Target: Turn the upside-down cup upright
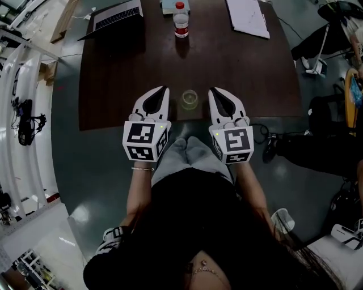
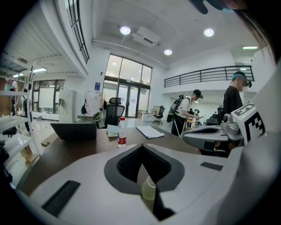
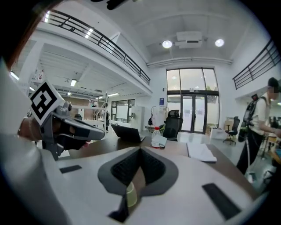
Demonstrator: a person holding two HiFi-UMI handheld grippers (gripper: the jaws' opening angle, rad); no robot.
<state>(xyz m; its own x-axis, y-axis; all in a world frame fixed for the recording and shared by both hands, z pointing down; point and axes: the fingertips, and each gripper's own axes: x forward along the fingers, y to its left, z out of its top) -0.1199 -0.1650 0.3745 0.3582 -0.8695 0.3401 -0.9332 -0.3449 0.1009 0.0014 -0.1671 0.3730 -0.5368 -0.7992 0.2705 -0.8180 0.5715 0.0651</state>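
The cup (image 1: 190,99) stood on the table (image 1: 113,73) just inside its near edge, at the middle of the head view. It was pale and translucent. From above it showed as a ring, and I could not tell which end was up. It sat between the tips of the two grippers, near both and touching neither.

The left gripper (image 1: 163,92) lay to the cup's left in the frame and the right gripper (image 1: 215,93) to its right, both pointing up the frame, tips leaning toward each other. Each had its jaws brought together with nothing between them.

In the left gripper view the left gripper (image 2: 141,146) had its tips meeting at centre. The cup (image 2: 148,192) showed low in the frame through the gap behind the tips, beyond the jaws and not gripped. The right gripper (image 2: 210,134) appeared at the right edge.

In the right gripper view the right gripper (image 3: 140,149) was likewise closed. The cup (image 3: 131,194) was visible through the gap below the tips, and the left gripper (image 3: 74,129) sat at the left.

Further up the head view, a bottle (image 1: 181,20) with a red label stood at top centre, an open laptop (image 1: 116,17) at upper left and papers (image 1: 248,17) at upper right. In both gripper views people stood at the right.
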